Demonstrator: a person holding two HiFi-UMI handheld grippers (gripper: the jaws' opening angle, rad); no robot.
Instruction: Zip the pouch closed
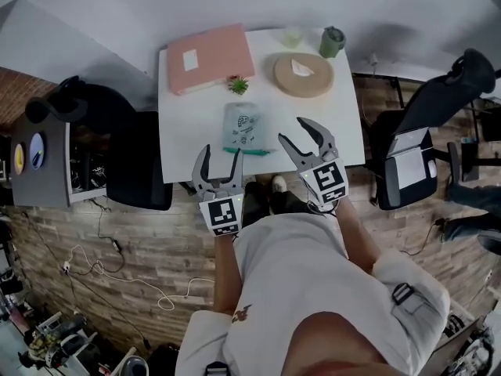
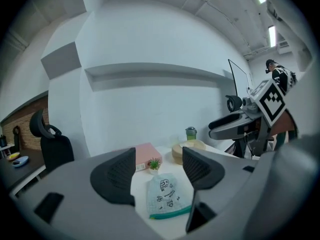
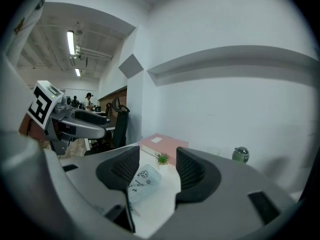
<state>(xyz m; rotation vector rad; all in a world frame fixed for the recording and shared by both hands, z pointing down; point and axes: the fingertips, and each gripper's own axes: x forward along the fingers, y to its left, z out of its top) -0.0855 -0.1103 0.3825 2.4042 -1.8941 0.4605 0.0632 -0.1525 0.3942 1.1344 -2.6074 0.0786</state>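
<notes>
lying flat: pale mint pouch (image 1: 245, 128), dark doodles, teal edge (image 1: 249, 151), probably zip.

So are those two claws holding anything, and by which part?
Nothing is held: the left gripper and the right gripper are both open, and neither touches the pouch.

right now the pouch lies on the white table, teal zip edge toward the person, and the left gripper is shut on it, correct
Not quite. The pouch does lie on the white table, teal zip edge toward the person, but the left gripper is open, not shut on it: the left gripper view shows its jaws apart, gripping nothing.
</notes>
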